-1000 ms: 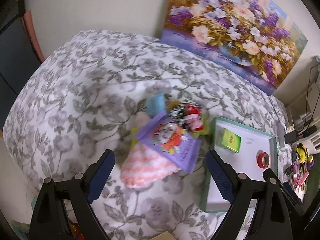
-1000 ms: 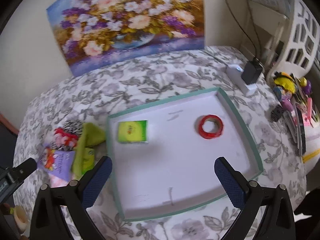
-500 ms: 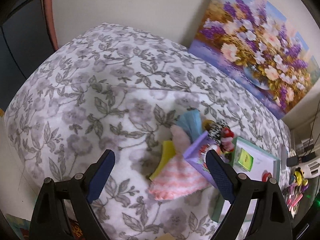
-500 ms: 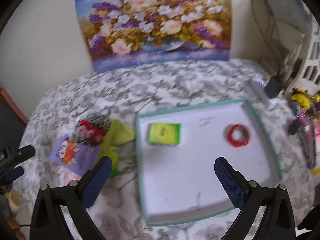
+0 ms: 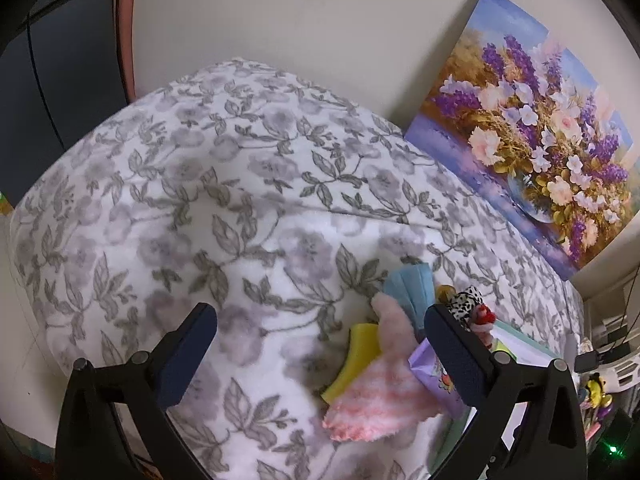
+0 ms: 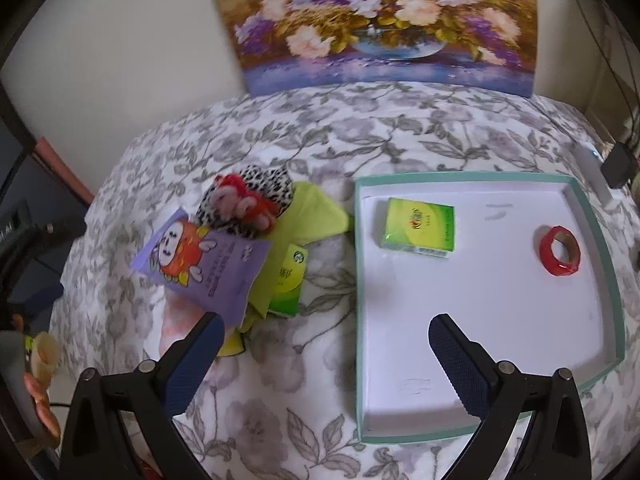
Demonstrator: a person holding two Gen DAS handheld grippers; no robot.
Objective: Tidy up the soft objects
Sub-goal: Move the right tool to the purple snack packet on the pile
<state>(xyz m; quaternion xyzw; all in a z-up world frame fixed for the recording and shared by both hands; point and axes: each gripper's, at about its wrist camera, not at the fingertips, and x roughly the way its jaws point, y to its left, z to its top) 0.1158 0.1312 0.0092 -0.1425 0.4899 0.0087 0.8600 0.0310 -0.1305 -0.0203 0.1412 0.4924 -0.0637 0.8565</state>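
Two grippers hung over the flowered bedspread [image 5: 224,184], and neither had anything in it. Left gripper [image 5: 320,354] first: its jaws were opening, spread wide, nothing but bedspread between the pads. Just inside its right finger lay the soft heap, a pink-striped cloth [image 5: 380,400] over a yellow cloth [image 5: 352,354], a blue face mask [image 5: 412,286] beyond them, and a purple packet [image 5: 432,376] partly hidden behind that finger.

On to the right gripper [image 6: 326,354]: jaws apart, empty as well. Beyond its left finger sat the same heap, the purple packet [image 6: 204,268] on top, a spotted plush toy [image 6: 248,200] behind it, a lime-green cloth [image 6: 312,212] and a green tissue pack [image 6: 290,284] beside. Ahead of its right finger lay the teal-rimmed white tray [image 6: 592,216], holding a second green tissue pack [image 6: 418,228] and, well apart, a red tape roll [image 6: 560,250]. Against the wall leaned a flower painting [image 6: 380,20].
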